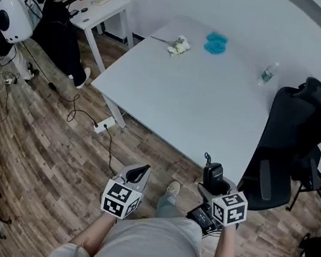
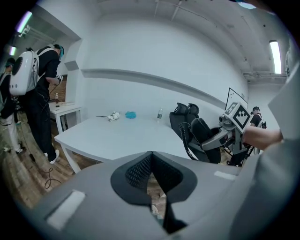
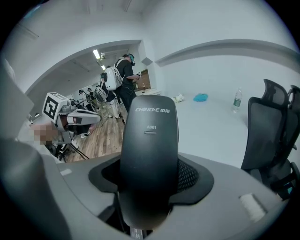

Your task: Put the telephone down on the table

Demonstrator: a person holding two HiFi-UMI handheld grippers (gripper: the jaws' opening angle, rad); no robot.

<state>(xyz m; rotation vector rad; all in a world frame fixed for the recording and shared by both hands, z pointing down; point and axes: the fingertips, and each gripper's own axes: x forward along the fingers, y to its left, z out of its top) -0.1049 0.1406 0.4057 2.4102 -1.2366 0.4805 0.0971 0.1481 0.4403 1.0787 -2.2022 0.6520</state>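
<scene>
Facing white table (image 1: 200, 107) over wood floor (image 1: 51, 161) | right gripper (image 1: 212, 184) grasps telephone handset (image 3: 149, 154) | left gripper (image 1: 140, 169) clenched, empty

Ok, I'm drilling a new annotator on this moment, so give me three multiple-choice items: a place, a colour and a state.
1. Where on the white table is the clear plastic bottle? A its middle; B the edge by the black office chair; C the near corner.
2. What colour is the bunched-up item near the white flowers? A blue; B red; C yellow.
3. The right gripper is: A open, empty; B shut, empty; C shut on the black telephone handset.
Answers: B, it stands next to the chair; A, plainly blue; C, the jaws clasp the handset.
</scene>
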